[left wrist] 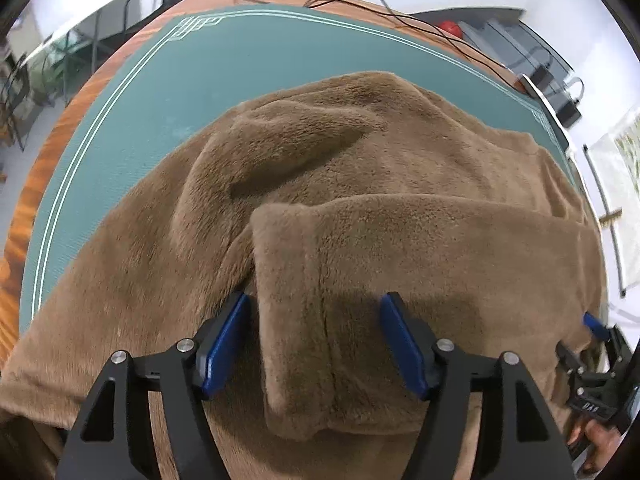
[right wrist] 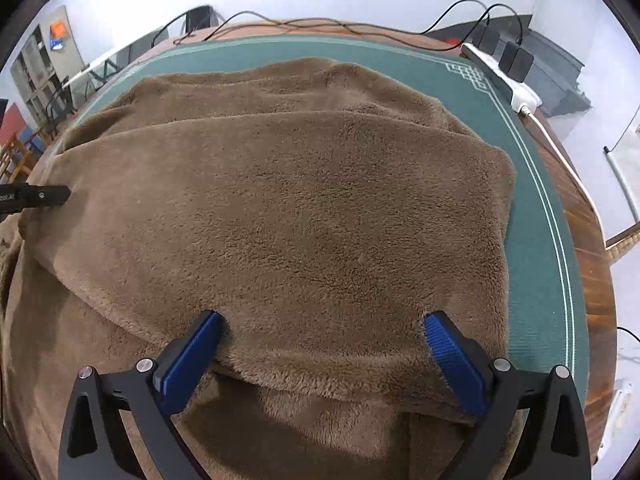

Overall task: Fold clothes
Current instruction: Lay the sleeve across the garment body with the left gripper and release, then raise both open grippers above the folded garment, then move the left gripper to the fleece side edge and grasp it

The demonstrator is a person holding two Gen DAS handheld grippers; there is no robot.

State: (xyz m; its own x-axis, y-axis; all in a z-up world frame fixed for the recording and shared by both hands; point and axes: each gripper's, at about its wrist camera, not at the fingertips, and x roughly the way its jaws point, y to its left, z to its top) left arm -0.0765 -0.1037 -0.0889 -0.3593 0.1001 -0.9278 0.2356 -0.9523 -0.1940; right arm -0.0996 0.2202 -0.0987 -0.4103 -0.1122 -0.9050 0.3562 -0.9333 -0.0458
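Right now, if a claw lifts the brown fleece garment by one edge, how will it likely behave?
The brown fleece garment already lies in soft folds, so it would probably sag rather than hold shape. Its thick pile suggests bulk, and likely good grip for the blue pads.

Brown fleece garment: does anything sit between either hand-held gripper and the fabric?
Nothing visible does. The left hand-held gripper and the right hand-held gripper are both open directly over the brown fleece garment, with fabric lying between their fingers. The cables stay at the table's far edge.

Green mat [right wrist: 536, 240] on wooden table [right wrist: 592, 264]; white power strip [right wrist: 504, 76], black cables [left wrist: 400, 16].
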